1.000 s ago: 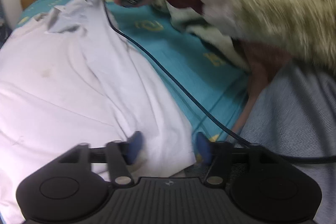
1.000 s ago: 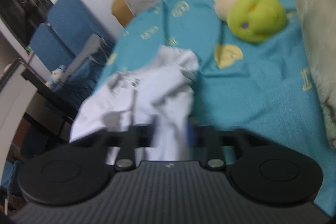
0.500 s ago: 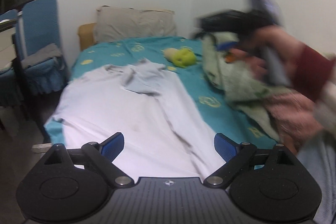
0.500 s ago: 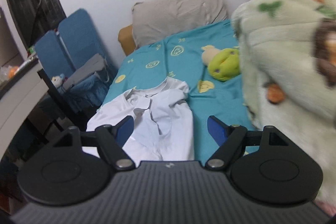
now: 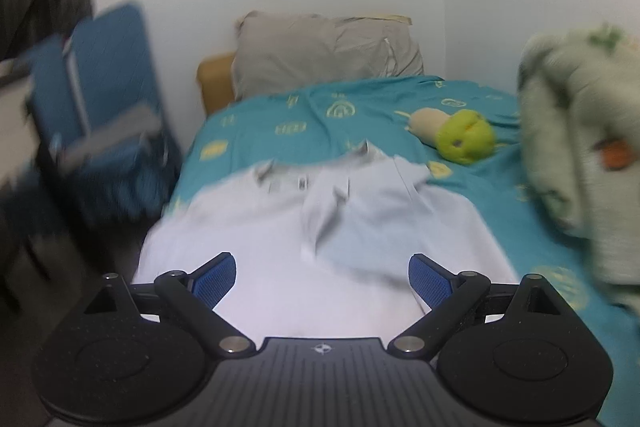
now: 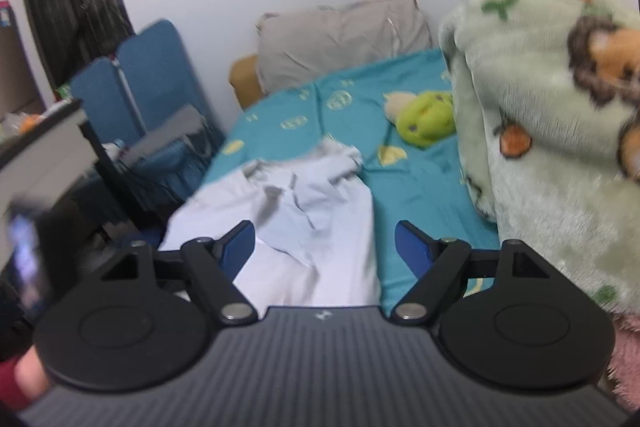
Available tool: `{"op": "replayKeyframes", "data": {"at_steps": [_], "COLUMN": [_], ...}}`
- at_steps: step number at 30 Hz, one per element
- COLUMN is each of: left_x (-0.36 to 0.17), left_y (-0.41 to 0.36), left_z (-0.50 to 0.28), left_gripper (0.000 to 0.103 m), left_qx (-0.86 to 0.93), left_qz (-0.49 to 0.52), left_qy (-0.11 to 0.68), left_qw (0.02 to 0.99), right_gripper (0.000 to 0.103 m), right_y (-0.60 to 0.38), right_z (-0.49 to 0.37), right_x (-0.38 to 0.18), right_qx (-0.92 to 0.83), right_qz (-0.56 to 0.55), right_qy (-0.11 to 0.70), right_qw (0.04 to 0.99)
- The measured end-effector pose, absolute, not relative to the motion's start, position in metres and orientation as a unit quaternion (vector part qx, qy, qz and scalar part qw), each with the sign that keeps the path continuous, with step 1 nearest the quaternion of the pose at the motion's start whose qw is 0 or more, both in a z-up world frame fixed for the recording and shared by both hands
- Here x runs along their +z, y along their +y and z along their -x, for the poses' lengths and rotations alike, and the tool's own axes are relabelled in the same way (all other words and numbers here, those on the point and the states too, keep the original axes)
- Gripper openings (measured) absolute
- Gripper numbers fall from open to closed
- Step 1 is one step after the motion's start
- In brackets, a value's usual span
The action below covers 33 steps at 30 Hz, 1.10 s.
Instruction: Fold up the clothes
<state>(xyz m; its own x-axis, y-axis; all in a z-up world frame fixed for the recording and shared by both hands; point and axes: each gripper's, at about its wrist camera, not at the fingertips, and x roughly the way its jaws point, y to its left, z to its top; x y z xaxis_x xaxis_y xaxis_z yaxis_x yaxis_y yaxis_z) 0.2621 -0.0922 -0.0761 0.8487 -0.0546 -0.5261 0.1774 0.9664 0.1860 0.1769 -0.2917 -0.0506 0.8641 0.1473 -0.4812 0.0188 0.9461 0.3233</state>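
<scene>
White shirt point(image 5: 320, 259) now released on bed, both grippers point(image 5: 320, 279) point(image 6: 324, 247) wide, empty, drawn back

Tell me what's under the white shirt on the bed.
The white shirt lies spread on the teal patterned bedsheet, which shows around its far end and right side. Whatever lies directly beneath the shirt is covered, so nothing else can be confirmed there.

The white shirt's point(image 5: 280, 247) near end is hidden behind the tool.
</scene>
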Motion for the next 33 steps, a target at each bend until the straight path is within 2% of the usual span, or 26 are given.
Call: {"op": "replayKeyframes", "data": {"at_steps": [7,14,18,24,27,33], "left_x": [-0.125,-0.154,-0.158,-0.14,-0.129,-0.125], "left_y": [-0.122,-0.088,-0.044,0.006,-0.003,-0.075], "left_z": [-0.399,-0.456,-0.467,-0.447,-0.43,-0.416], "left_gripper": [0.09,0.089,0.088,0.088,0.087,0.081], "left_qx": [-0.006,0.074,0.167,0.169,0.102,-0.013], "left_qz": [-0.123,-0.136,-0.125,-0.022,0.021,0.014], "left_qy": [0.286,0.306,0.324,0.35,0.358,0.378], "left_qw": [0.95,0.939,0.923,0.921,0.928,0.925], "right_gripper": [0.079,0.079,0.079,0.079,0.079,0.079], "right_y": [-0.308,-0.319,-0.317,-0.315,-0.316,-0.318], "right_z": [-0.214,-0.229,-0.23,-0.227,-0.226,-0.224], "right_x": [-0.078,-0.092,-0.092,-0.087,-0.086,-0.086], "right_qx": [0.006,-0.001,-0.001,-0.009,-0.016,-0.025], "right_qz": [-0.202,-0.227,-0.224,-0.219,-0.218,-0.222], "right_qy": [0.29,0.31,0.31,0.308,0.306,0.307], "right_qw": [0.936,0.923,0.924,0.926,0.927,0.925]}}
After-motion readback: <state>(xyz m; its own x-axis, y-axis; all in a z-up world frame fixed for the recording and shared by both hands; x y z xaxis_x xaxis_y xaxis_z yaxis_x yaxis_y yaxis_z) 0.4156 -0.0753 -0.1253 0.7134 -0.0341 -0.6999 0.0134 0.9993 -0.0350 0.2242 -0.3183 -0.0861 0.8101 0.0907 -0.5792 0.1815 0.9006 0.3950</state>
